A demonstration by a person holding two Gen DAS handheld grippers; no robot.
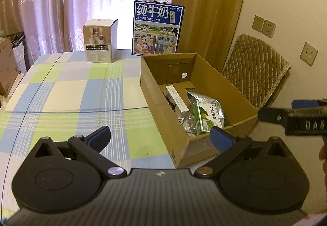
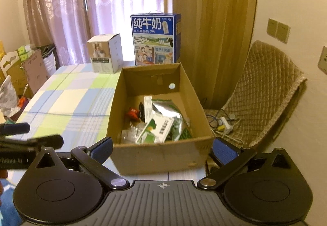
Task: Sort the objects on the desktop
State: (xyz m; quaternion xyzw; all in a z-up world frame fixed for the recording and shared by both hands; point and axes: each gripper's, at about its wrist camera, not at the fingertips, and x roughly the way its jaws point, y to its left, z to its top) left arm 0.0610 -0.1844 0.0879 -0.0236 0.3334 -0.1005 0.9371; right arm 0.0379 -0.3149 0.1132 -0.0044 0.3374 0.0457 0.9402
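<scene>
An open cardboard box point(image 1: 161, 101) stands on the right part of the checked table point(image 1: 71, 93). In it lie a green and white medicine box point(image 1: 208, 117), a silver foil pouch point(image 1: 204, 101) and a narrow white box point(image 1: 176, 99). My left gripper point(image 1: 160, 132) is open and empty, over the table near the box's left front corner. My right gripper point(image 2: 162, 142) is open and empty in front of the box's near wall point(image 2: 159, 156). The right wrist view also shows a small red item point(image 2: 132, 113) inside the box. Each gripper shows at the edge of the other's view.
A blue milk carton point(image 1: 158, 27) and a small white product box point(image 1: 100, 41) stand at the table's far edge before the curtains. A chair with a quilted cover point(image 2: 263, 91) is right of the table, cables and a power strip point(image 2: 222, 123) on its seat. Boxes and bags point(image 2: 24, 74) crowd the floor at left.
</scene>
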